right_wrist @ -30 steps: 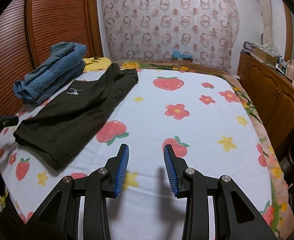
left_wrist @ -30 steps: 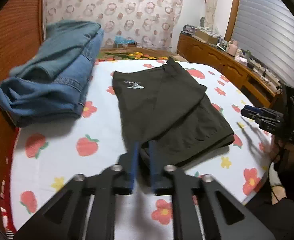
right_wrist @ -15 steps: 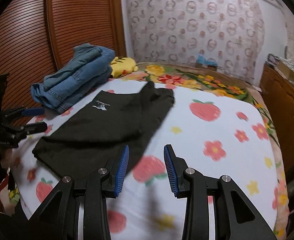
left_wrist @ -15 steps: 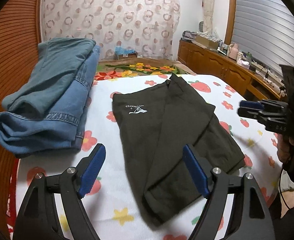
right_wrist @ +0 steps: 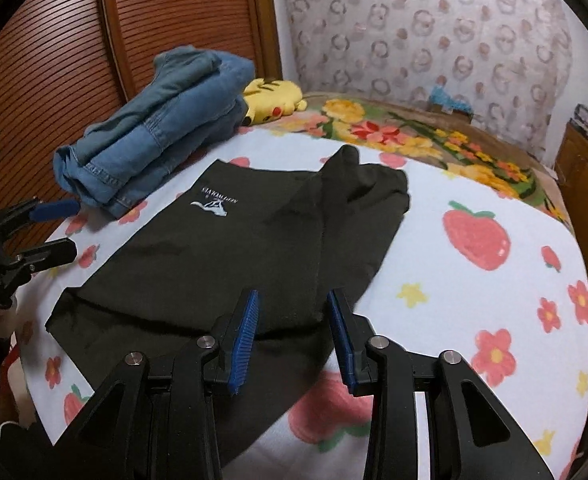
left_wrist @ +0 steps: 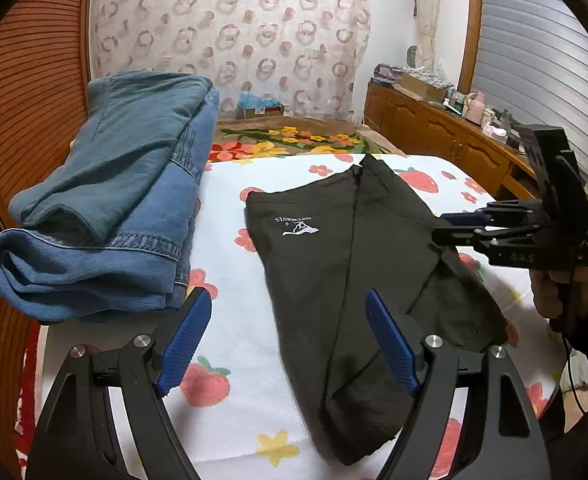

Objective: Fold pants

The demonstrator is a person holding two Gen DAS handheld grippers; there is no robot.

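Note:
The black pants (left_wrist: 358,264) with a small white logo lie folded lengthwise on the strawberry-print bed cover (left_wrist: 234,320); they also show in the right wrist view (right_wrist: 254,240). My left gripper (left_wrist: 286,340) is wide open and empty, above the pants' near end. My right gripper (right_wrist: 292,336) is open and empty, just over the pants' near edge. The right gripper also shows in the left wrist view (left_wrist: 466,226), at the pants' right side. The left gripper shows at the left edge of the right wrist view (right_wrist: 50,230).
A stack of folded blue jeans (left_wrist: 114,208) lies left of the pants, by the wooden slatted wall (left_wrist: 22,100); it also shows in the right wrist view (right_wrist: 154,124). A yellow plush toy (right_wrist: 274,96) lies behind it. A wooden dresser (left_wrist: 434,136) with clutter stands at the right.
My left gripper has let go of the pants, opened wide and drawn back. My right gripper has swung left from the bare bed cover to the pants' edge.

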